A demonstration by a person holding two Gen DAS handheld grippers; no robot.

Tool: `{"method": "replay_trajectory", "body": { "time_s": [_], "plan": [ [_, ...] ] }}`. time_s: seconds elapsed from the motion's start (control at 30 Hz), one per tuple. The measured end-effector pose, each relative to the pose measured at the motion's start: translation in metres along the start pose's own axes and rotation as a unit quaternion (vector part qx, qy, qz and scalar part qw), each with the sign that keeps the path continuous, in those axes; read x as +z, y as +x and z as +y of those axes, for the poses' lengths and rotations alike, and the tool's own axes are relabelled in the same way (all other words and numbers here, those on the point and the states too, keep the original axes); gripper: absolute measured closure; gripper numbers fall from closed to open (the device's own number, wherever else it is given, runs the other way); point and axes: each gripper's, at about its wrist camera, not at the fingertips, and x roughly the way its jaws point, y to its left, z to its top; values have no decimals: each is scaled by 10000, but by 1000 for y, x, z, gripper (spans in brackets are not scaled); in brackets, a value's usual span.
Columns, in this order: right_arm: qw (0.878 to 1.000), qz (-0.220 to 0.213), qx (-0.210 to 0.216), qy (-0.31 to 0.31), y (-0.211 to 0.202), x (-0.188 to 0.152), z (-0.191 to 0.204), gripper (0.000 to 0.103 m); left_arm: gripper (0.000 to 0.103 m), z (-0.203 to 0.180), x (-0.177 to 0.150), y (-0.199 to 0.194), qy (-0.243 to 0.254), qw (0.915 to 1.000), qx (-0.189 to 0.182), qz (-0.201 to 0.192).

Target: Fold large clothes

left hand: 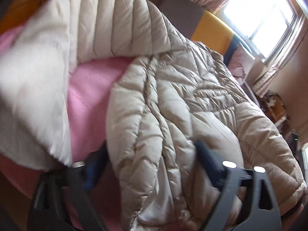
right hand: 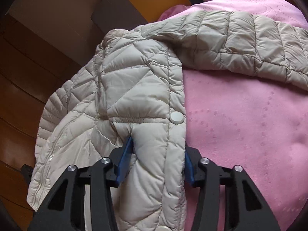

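Note:
A beige quilted down jacket (left hand: 173,100) lies spread on a pink bedsheet (left hand: 90,88). One sleeve (left hand: 107,27) curves across the far side. My left gripper (left hand: 152,154) stands wide, its fingers on either side of a puffy fold at the jacket's near edge. The picture is blurred and shows no pinch crease in the fabric. In the right wrist view the jacket (right hand: 125,88) hangs partly over the bed's left edge. My right gripper (right hand: 156,157) is shut on the front placket, just below a white snap button (right hand: 176,117). Its blue pads (right hand: 125,154) dent the fabric.
The pink sheet (right hand: 240,125) lies bare right of the placket. Dark wooden floor (right hand: 21,88) runs left of the bed. A yellow and grey headboard (left hand: 209,28), a pillow (left hand: 240,63) and a bright curtained window (left hand: 265,13) are at the far right.

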Motion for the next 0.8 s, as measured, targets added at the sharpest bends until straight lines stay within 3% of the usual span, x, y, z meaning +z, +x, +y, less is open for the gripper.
{"method": "replay_trajectory", "body": {
  "time_s": [0.03, 0.07, 0.1, 0.17, 0.27, 0.37, 0.47, 0.5, 0.53, 0.6, 0.67, 0.73, 0.8],
  "plan": [
    [10000, -42, 7, -81, -3, 4, 0, 80, 47, 0, -1, 0, -64, 10000, -45, 37],
    [9998, -127, -40, -165, -9, 7, 2, 82, 63, -3, -2, -3, -60, 10000, -42, -3],
    [9992, -259, -134, -271, -19, 10, 4, 84, 73, -5, -1, -8, -1, 10000, 0, -58],
    [9966, -552, -331, -514, -43, 14, 4, 85, 79, -9, 0, -24, 73, 9998, -97, -127],
    [9919, -750, -616, -815, -68, 20, 6, 86, 81, -8, -6, -52, -18, 9991, -391, -179],
    [9871, -596, -991, -1109, -59, 10, 5, 85, 81, -3, -26, -63, 143, 9995, -294, -56],
    [9788, -180, -1410, -1476, -22, -12, 0, 71, 81, 11, -47, -54, 115, 9998, -53, 130],
    [9746, -169, -1582, -1576, -15, -16, 0, 57, 77, 14, -47, -53, 65, 9999, -88, 126],
    [9722, -265, -1655, -1633, -14, -17, 2, 56, 71, 17, -49, -54, -31, 9999, -119, 91],
    [9725, -316, -1700, -1559, -23, -11, 3, 50, 31, 19, -47, -58, -90, 9999, -102, 85],
    [9719, -669, -1736, -1439, -40, 0, 12, 39, 14, 17, -40, -69, -10, 9999, -96, -117],
    [9660, -1144, -1717, -1557, -57, 11, 31, 26, 14, 17, -36, -83, 56, 9991, 6, -425],
    [9582, -1445, -1686, -1803, -62, 14, 52, 22, 14, 21, -30, -94, -53, 9967, 331, -744]
  ]
}}
